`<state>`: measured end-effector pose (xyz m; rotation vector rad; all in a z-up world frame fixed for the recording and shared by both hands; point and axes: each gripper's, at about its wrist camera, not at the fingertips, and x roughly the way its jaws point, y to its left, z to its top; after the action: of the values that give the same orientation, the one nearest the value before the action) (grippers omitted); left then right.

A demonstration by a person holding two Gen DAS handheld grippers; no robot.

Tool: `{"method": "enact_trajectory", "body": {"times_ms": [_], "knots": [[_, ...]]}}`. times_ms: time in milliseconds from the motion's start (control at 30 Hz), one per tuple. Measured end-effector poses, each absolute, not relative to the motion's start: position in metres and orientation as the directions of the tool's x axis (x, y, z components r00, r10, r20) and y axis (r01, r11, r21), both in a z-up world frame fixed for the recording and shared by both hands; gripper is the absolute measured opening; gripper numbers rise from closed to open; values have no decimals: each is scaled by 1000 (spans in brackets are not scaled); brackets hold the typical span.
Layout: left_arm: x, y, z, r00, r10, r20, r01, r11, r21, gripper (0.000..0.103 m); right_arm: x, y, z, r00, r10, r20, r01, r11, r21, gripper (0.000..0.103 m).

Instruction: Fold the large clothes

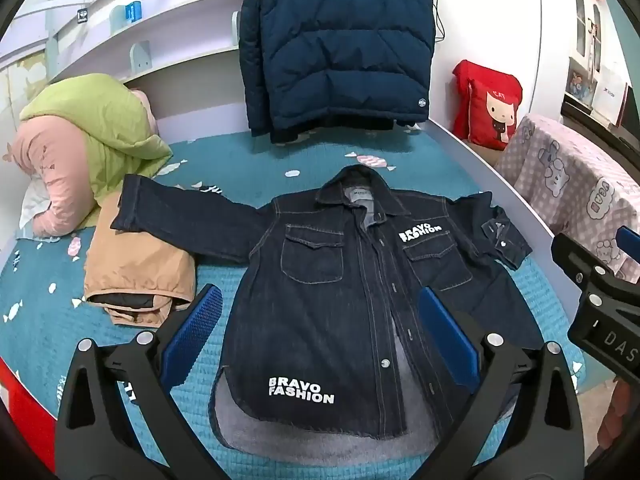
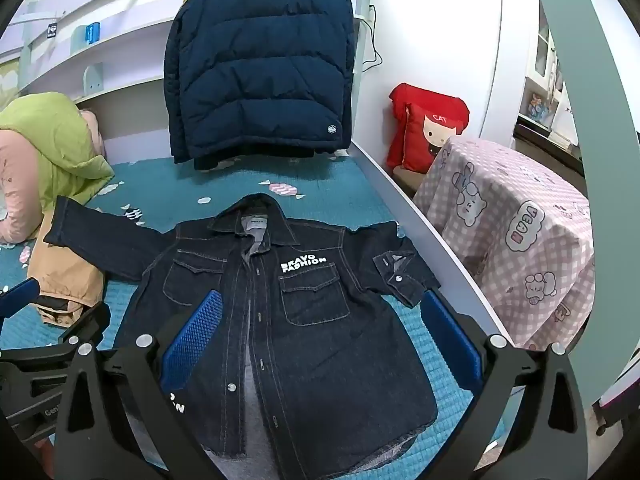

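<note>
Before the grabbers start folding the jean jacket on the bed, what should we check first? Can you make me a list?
1. Left gripper open, nothing in it: ok.
2. Right gripper open, nothing in it: ok.
3. Denim jacket lying front up on the teal bed cover: ok.
4. Both sleeves spread flat: not ok. The right-side sleeve is bunched and doubled over.
5. Left-side sleeve free of other things: not ok. It lies across the tan folded garment.
6. Front buttoned all the way: not ok. The bottom gapes open.
</note>
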<state>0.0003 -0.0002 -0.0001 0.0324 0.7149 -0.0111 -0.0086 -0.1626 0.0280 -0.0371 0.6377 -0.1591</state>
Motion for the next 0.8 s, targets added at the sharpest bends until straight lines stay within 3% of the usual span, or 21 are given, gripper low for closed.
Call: {"method": "enact_trajectory", "body": {"times_ms": [800], "knots": [[-4,2,-14,737,-7,-676,19,1000,10,98,-10,-155,19,775,-155,-612,122,988,-96,96]]}}
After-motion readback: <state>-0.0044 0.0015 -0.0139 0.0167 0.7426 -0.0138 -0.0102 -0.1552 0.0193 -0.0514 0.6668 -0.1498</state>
